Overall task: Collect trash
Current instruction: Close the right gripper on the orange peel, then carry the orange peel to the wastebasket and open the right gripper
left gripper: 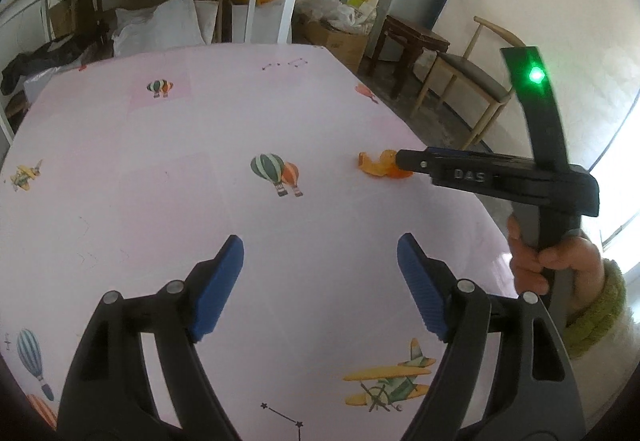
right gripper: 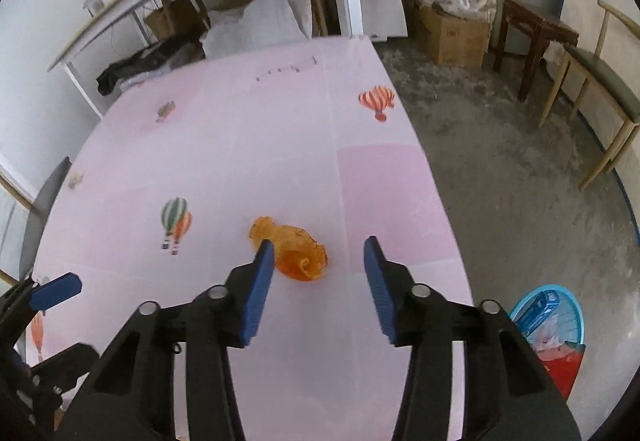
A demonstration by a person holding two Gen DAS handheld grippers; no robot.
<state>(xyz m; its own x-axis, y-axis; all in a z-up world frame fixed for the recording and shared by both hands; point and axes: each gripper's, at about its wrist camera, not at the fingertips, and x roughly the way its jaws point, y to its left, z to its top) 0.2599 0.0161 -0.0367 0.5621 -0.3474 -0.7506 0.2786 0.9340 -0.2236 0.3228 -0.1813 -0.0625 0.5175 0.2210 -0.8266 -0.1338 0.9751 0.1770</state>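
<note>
Right wrist view: orange peel [right gripper: 292, 253] lies on the pink table [right gripper: 248, 145], between the parted, empty jaws of right gripper [right gripper: 319, 253]. Left gripper [left gripper: 320, 253] wide, idle. Approach step; next: lower, pinch peel.

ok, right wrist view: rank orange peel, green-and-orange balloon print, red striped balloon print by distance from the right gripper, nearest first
1. orange peel, just ahead of the right gripper, by its left finger.
2. green-and-orange balloon print, farther left on the tablecloth.
3. red striped balloon print, far, near the right table edge.
</note>
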